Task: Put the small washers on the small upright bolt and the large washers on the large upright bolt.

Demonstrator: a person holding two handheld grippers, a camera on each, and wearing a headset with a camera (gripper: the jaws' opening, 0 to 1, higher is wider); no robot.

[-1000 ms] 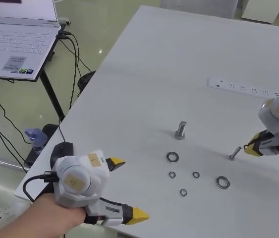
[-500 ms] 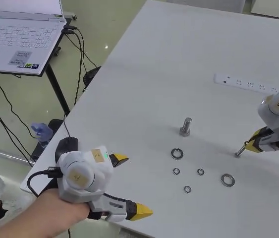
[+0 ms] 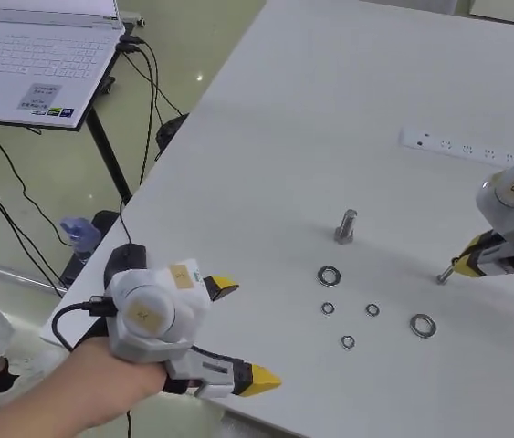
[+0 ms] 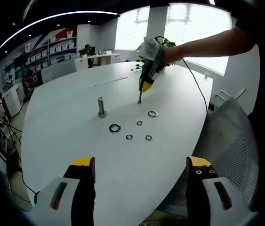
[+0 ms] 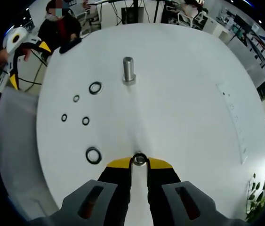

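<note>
Small bolt (image 3: pixel 444 273) rests on the table (image 3: pixel 311 119), leaning a little, its top clamped between the closed jaws of the right gripper (image 3: pixel 458 268). Just left of it two large washers (image 3: pixel 330 275) and three small washers (image 3: pixel 348 342) lie flat. The large bolt (image 3: pixel 346 225) stands upright beyond them. The left gripper (image 3: pixel 243 333) hovers at the near edge, jaws wide apart and empty. Best to square the bolt vertical first, then open slowly so it doesn't topple.
</note>
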